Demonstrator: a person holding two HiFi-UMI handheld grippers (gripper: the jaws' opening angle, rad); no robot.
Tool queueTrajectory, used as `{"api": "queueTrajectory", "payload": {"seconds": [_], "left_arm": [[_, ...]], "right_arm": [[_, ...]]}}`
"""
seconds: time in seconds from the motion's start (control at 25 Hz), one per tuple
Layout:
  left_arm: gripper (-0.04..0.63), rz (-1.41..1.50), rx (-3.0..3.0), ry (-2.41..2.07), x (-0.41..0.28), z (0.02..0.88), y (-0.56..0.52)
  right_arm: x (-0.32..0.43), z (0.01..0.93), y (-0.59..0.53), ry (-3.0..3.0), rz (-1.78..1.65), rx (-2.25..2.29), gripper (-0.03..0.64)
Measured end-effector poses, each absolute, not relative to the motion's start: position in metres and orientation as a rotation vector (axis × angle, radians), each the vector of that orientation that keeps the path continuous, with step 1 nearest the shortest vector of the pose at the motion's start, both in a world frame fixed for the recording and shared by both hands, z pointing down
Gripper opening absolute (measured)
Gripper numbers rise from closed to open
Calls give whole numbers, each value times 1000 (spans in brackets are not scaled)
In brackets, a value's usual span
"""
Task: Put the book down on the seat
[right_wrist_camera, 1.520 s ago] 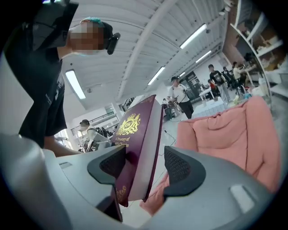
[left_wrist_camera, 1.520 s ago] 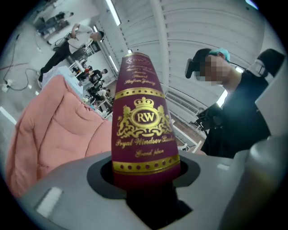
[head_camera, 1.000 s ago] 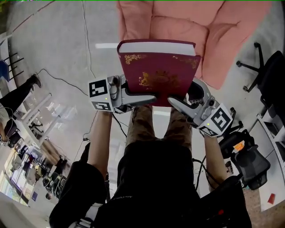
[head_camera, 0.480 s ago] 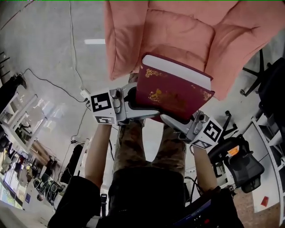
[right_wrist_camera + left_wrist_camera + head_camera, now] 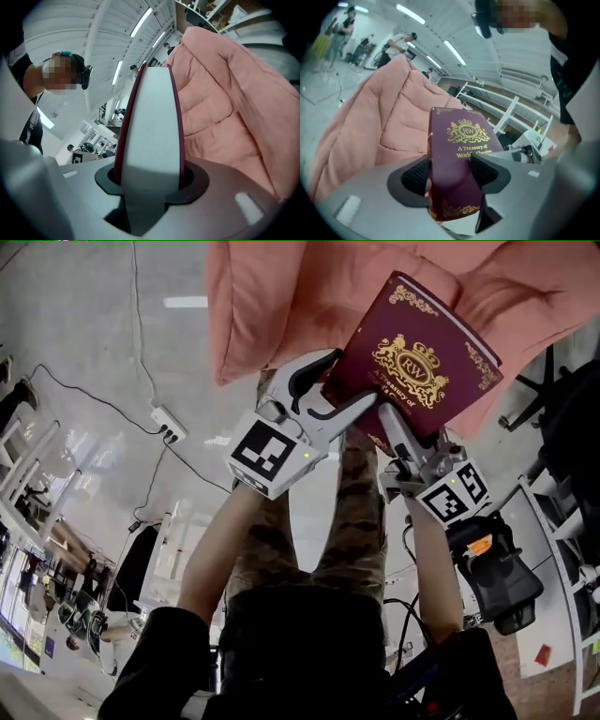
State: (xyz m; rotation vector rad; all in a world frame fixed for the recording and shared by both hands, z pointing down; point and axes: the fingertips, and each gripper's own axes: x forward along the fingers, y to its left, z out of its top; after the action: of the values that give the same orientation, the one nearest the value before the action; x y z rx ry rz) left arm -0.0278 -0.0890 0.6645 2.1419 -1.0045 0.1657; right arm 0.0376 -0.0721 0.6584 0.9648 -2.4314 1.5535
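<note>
A maroon hardback book [image 5: 422,362] with gold print stands tilted up in front of the pink cushioned seat [image 5: 281,306]. My right gripper [image 5: 398,432] grips its lower edge. In the right gripper view both pads hug the covers of the book [image 5: 150,140] and the jaws are closing on it. My left gripper [image 5: 342,381] reaches in from the left with its jaws opening. The book's corner [image 5: 459,159] sits between them, and a gap shows at the left pad. The seat [image 5: 393,126] lies just behind the book.
A black office chair [image 5: 487,568] stands at the right, beside white shelving [image 5: 562,549]. A power strip [image 5: 161,421] and cables lie on the grey floor at the left. My own legs [image 5: 309,521] are below the grippers. People stand far off in the left gripper view.
The book has swung from lying flat between both grippers to standing tilted up, nearer the pink seat. The left gripper has turned and its jaws spread wider.
</note>
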Motion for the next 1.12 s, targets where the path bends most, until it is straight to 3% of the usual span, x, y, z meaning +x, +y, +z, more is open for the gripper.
{"api": "queueTrajectory", "payload": {"seconds": [0.08, 0.16, 0.2, 0.6, 1.12], "left_arm": [[242, 269, 2217, -1082, -24, 668, -86], [67, 405, 2247, -1178, -30, 680, -84], [48, 474, 2239, -1222, -36, 688, -84], [43, 584, 2140, -1353, -72, 706, -92], [41, 572, 2177, -1341, -36, 698, -86]], "right_arm": [[43, 666, -70, -2418, 1521, 998, 222], [45, 672, -69, -2406, 1512, 1026, 222], [46, 673, -69, -2402, 1510, 1033, 222], [48, 675, -70, -2401, 1484, 1005, 222], [51, 708, -80, -2438, 1382, 872, 222]]}}
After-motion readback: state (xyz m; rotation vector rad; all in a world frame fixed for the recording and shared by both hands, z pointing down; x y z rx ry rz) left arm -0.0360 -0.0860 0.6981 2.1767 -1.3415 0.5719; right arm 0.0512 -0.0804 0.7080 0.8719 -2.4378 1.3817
